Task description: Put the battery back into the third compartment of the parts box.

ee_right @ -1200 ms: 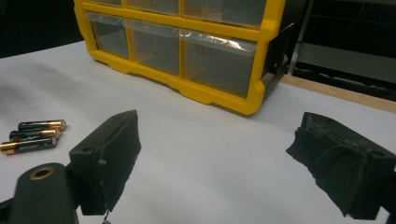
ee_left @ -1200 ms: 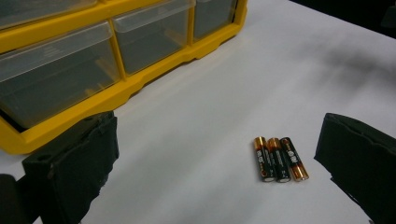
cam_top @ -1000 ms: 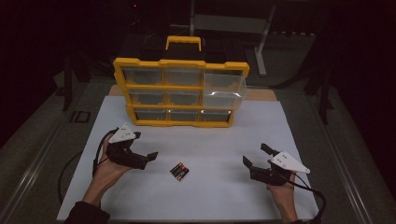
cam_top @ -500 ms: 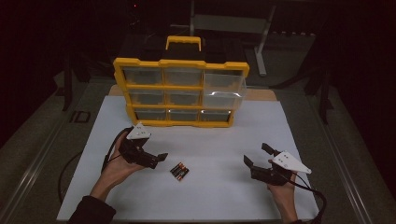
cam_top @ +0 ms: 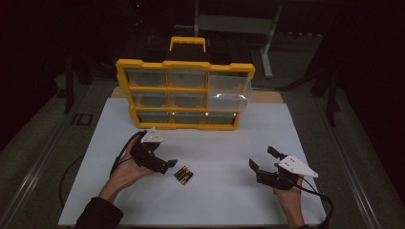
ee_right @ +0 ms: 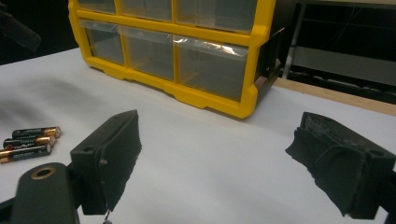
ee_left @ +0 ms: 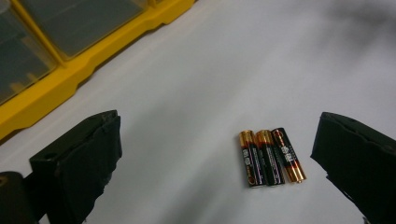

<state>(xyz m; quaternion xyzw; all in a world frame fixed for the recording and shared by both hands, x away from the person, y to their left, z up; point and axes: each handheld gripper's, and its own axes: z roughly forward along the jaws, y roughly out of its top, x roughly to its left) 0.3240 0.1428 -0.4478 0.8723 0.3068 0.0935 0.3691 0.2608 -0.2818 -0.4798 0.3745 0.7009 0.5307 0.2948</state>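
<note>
Three black-and-gold batteries (cam_top: 183, 175) lie side by side on the white table sheet (cam_top: 219, 191). They appear in the left gripper view (ee_left: 271, 157) between my jaws, closer to the right one, and at the left edge of the right gripper view (ee_right: 29, 143). My left gripper (cam_top: 166, 163) is open, just left of the batteries and pointing at them. My right gripper (cam_top: 260, 160) is open too, far to the right, holding nothing. A yellow drawer organizer (cam_top: 185, 94) stands upright at the back, its top right drawer (cam_top: 228, 86) pulled out.
The organizer's yellow frame (ee_left: 70, 77) runs close by my left gripper, up and to the left. A black case with a yellow handle (cam_top: 188, 44) sits behind the organizer. A wooden table edge (ee_right: 336, 95) shows at the right. Cables trail from both grippers.
My left gripper has moved right and a little forward, from the table's left side to right beside the batteries. The right gripper has stayed put.
</note>
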